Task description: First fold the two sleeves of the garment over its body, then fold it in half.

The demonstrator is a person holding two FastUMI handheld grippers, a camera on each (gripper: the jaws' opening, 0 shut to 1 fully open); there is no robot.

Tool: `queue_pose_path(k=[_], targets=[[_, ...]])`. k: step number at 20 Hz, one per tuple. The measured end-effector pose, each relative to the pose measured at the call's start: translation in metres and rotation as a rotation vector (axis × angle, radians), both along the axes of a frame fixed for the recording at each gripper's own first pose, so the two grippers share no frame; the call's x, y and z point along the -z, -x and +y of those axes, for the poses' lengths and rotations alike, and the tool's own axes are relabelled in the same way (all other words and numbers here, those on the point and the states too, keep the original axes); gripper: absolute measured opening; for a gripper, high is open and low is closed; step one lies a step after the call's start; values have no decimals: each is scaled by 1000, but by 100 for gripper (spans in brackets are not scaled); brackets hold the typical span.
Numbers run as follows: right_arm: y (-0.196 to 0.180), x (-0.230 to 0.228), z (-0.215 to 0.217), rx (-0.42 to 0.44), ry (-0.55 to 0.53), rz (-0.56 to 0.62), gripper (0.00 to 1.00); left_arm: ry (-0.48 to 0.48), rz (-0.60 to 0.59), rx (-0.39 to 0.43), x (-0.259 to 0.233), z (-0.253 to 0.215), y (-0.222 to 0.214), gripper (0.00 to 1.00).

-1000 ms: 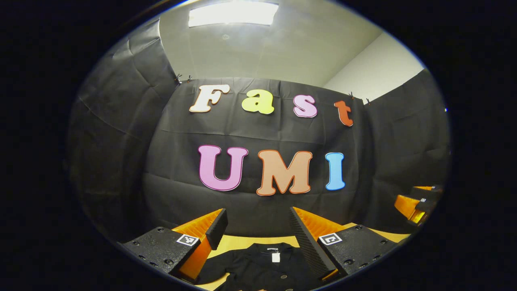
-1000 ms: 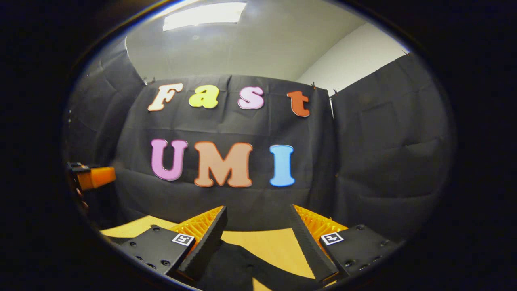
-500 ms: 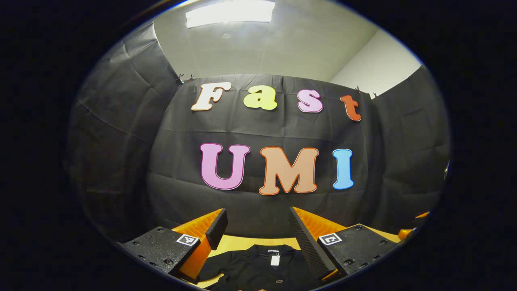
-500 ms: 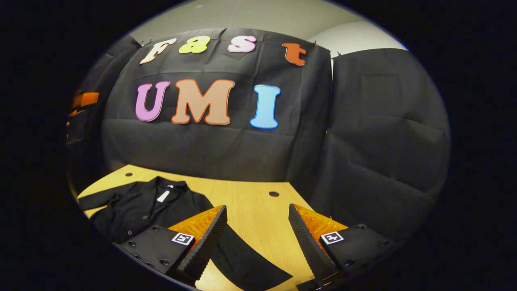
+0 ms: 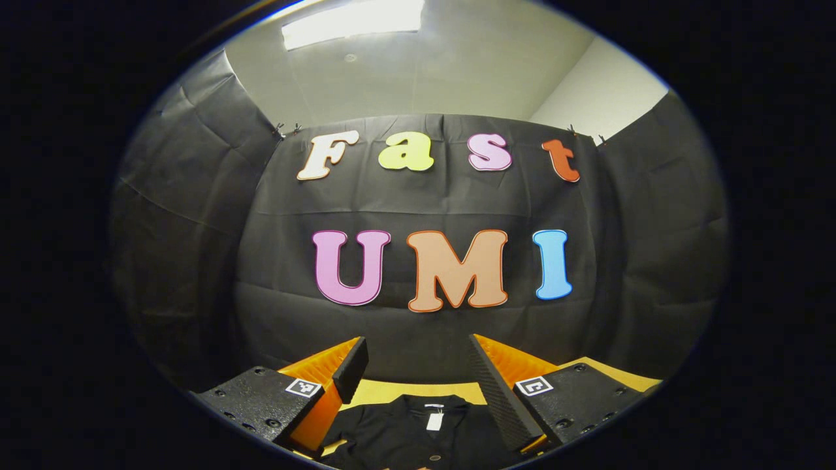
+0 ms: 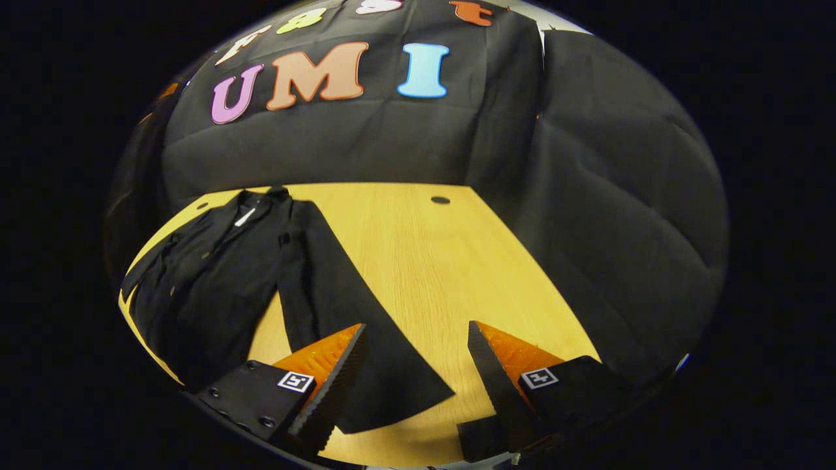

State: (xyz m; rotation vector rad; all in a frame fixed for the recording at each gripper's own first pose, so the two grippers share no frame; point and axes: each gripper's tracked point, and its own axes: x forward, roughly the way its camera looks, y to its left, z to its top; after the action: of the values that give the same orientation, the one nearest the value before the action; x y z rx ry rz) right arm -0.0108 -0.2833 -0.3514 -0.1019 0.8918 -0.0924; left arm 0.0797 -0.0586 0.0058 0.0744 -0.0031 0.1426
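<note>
A black button-front garment [image 6: 215, 274] lies flat on the wooden table [image 6: 418, 261], collar toward the far wall, with a white tag at the neck. Its nearer sleeve [image 6: 353, 326] stretches out toward me, the cuff end lying between and just ahead of my right gripper [image 6: 415, 365], which is open and tilted down over it with nothing held. In the left gripper view the collar and upper front of the garment [image 5: 418, 431] sit low between the fingers of my left gripper [image 5: 418, 372], which is open, held level and facing the wall.
Black cloth walls close the booth at the back and right. The table [image 5: 385, 391] has a small dark hole [image 6: 440, 200] near its far edge. Bare wood lies to the right of the sleeve.
My right gripper has pitched steeply downward, bringing the table, garment and outstretched sleeve into view beneath it. The left gripper has shifted only slightly.
</note>
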Motion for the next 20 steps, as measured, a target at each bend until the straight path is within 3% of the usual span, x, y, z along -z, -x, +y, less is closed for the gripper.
queue_pose_path(k=[8,11,13,15,18,20], targets=[[43,55,-9,-15,-88,173,100,-15,8,2,3,-33,-1,92],[43,57,-8,-7,-122,167,99,-24,13,-5,2,-35,4,92],[42,56,4,-51,-129,174,87,-26,12,-12,3,-33,8,92],[44,57,19,-77,-154,180,56,-24,16,-17,4,-30,10,92],[50,56,33,-16,-199,208,8,-20,13,-26,5,-17,15,92],[41,46,46,18,-231,168,3,-21,9,-36,6,-2,21,92]])
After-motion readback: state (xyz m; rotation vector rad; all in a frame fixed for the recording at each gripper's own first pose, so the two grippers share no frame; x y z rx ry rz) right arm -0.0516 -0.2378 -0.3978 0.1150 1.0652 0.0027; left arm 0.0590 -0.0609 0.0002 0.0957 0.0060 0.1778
